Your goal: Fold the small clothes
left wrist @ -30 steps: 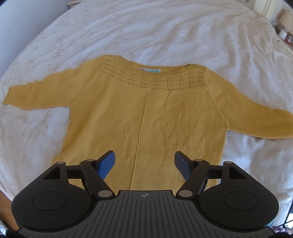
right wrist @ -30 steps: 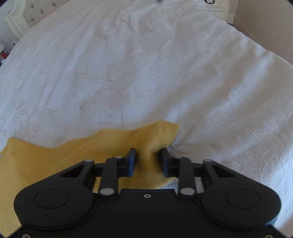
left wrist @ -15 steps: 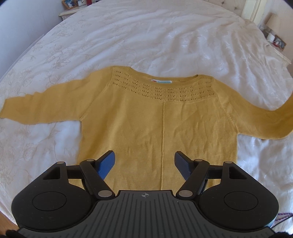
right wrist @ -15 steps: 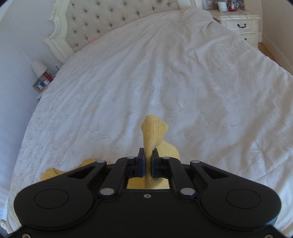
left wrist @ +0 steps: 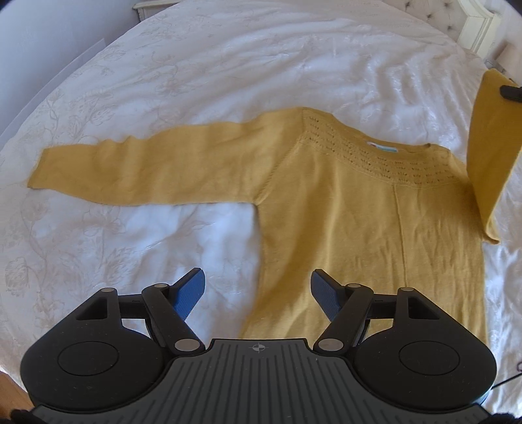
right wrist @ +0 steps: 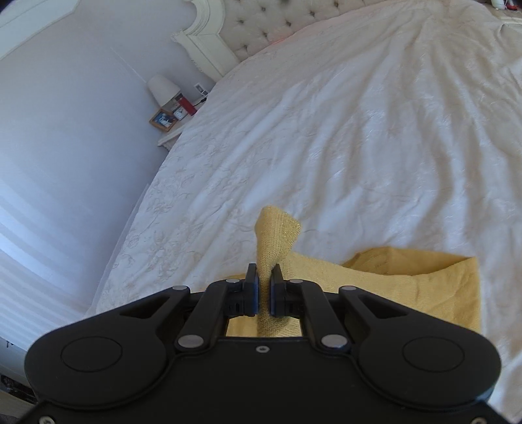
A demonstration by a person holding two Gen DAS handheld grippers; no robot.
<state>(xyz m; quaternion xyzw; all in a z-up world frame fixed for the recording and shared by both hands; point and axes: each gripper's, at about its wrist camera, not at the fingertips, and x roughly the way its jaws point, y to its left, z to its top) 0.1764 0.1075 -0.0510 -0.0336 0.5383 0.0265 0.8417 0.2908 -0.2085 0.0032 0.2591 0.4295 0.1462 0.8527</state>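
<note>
Sweater [left wrist: 359,221] sleeve cuff pinched in right gripper [right wrist: 264,277]; left gripper [left wrist: 257,293] spread above hem.

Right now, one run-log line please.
right gripper: shut on sleeve cuff, lifted | left gripper: open | yellow sweater: flat on bedspread

Left wrist view looks steeply down over the yellow sweater [left wrist: 359,228] from its hem; right wrist view sits low near the raised sleeve [right wrist: 275,238], facing the headboard [right wrist: 277,22] at 12 o'clock (both share sweater and bed [left wrist: 228,65]).
</note>
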